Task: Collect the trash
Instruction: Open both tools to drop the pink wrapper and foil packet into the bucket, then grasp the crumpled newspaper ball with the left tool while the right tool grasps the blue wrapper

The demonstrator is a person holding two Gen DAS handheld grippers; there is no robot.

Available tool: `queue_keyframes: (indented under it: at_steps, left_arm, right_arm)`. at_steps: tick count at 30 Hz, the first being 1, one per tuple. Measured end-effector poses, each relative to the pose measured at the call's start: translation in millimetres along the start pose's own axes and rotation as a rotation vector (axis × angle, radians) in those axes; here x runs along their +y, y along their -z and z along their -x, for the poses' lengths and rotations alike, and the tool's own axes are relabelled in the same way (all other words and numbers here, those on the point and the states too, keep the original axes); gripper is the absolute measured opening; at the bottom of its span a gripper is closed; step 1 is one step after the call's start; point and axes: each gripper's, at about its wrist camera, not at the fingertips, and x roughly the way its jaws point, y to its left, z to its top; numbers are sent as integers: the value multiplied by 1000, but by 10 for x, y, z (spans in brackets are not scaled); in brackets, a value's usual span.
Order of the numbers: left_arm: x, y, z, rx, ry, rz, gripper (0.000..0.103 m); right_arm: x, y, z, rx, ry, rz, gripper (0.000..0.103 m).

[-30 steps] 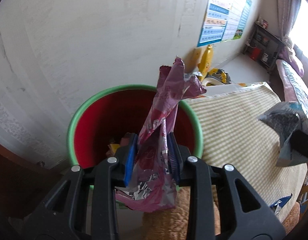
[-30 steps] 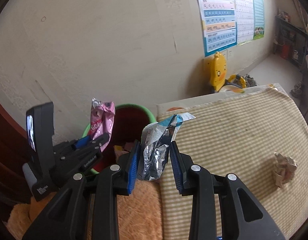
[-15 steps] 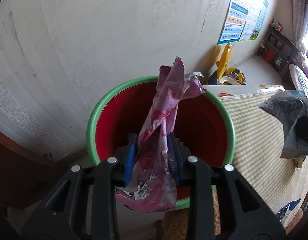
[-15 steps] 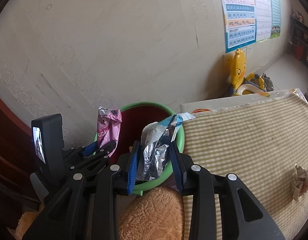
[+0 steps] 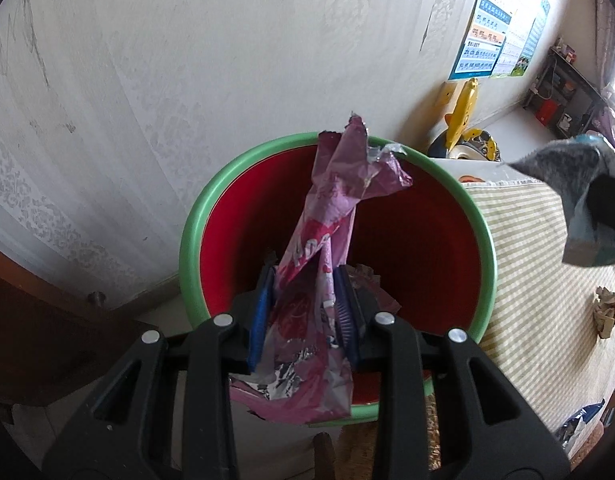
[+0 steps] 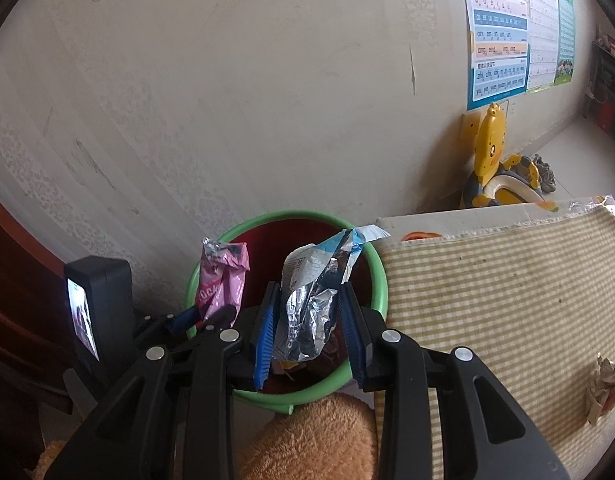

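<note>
A red bin with a green rim (image 5: 195, 216) (image 6: 381, 280) stands on the floor by the wall, with some trash inside. My left gripper (image 5: 305, 308) is shut on a pink foil wrapper (image 5: 327, 216) and holds it over the bin's mouth; the wrapper also shows in the right wrist view (image 6: 223, 284). My right gripper (image 6: 311, 334) is shut on a silver and blue foil wrapper (image 6: 311, 304), held above the bin's near side; that wrapper shows at the right edge of the left wrist view (image 5: 579, 200). A crumpled paper ball (image 6: 603, 388) (image 5: 609, 308) lies on the striped cloth.
A striped yellow-green cloth (image 6: 507, 288) covers a low surface right of the bin. A brown plush thing (image 6: 307, 440) lies below the bin. A yellow toy (image 6: 491, 156) stands by the wall. Dark wooden furniture (image 5: 35, 320) is on the left. Another wrapper (image 5: 579, 428) lies at the cloth's near edge.
Both grippers have moved left and forward, so the bin now sits right under the two held wrappers. Both jaws stay shut on their wrappers.
</note>
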Motion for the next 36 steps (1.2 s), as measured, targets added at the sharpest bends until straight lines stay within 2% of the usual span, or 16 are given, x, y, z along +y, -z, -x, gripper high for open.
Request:
queue_keyframes:
  at_steps: [1,2,3,4,5,20,25,30,32,36]
  left_arm:
    - [6,-2,-6,-1,-4,3,34]
    - [7,-6,-11,1,-8,6,40]
    - [20,-6,-14,0,-6,14,52]
    - [34,-6,-12,-2,-6,20,58]
    - [41,-5,-10,-3,-9,22,59]
    - [-120,-25,140,-22,-5,-21,59]
    - [-239,-20,267,-38,7,-52,60]
    - [-413,47,355,-46,30,-98,63]
    - [-494,64,367,-44,37,-116,63]
    - [-701,103,392,-39,54,-159,63]
  right_arm:
    - [3,-10,-6,-6,0,-2,34]
    - [-1,-15,-2,-13,-2,-6,43]
    - [-5,-22,-3,-21,-5,-10,47]
    - [-13,-19,11,-30,-8,-19,55]
    - [-13,-15,24,-34,-6,-22,58]
    - [-275,155,385,-58,29,-58,59]
    - [-528,307,655,-73,87,-71,64]
    - [-997,631,1047,-60,210,-105,71]
    - [-1315,872,1210,-15,265,-165,72]
    - [-1747,1350,1414,62,318,-289,72]
